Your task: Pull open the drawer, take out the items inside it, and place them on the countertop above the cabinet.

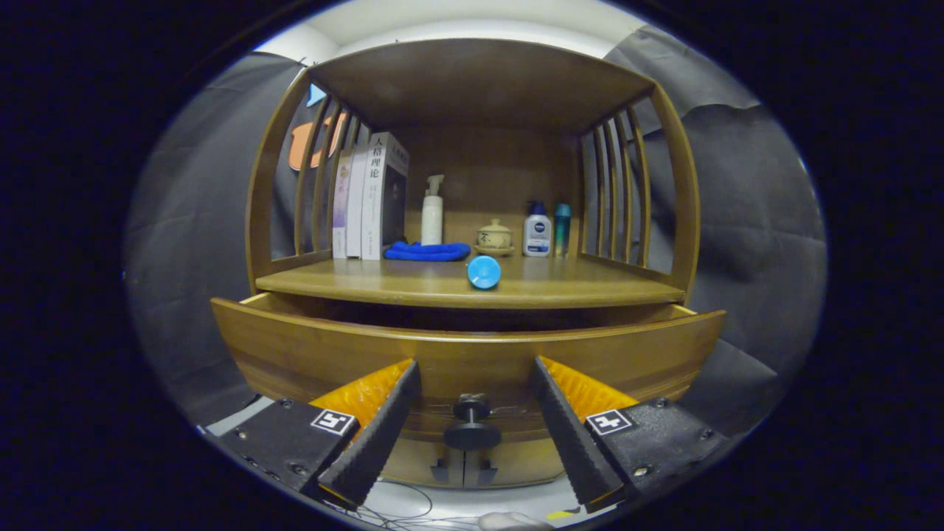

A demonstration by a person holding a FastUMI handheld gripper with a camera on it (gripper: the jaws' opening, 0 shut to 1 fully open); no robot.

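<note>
Tongs stand with fingers apart, gripping nothing, their tips low in front of the drawer and either side of its knob, which sits between them with free space on both sides.

Largest first: the drawer is a broad wooden box with a curved front, drawn out from the cabinet so that a dark gap shows behind its upper edge. It looks stiff and fairly heavy, likely to slide rather than tip; the knob, a small dark disc on a short stem, is the only narrow place to take hold, and its round edge could slip unless both fingers close squarely on the stem. From the tongs the drawer front is at 12 o'clock, close ahead; what lies inside it is hidden by the front board.

Above it, further at 12 o'clock, is the counter. On it stand books at 11 o'clock, a folded blue cloth, a white spray bottle, a lidded ceramic cup that looks fragile, a lotion bottle and a slim teal bottle toward 1 o'clock. Near the front edge lies a small blue round thing, light-looking, smooth and prone to roll.

Whether any of these came from the drawer I cannot tell.
</note>
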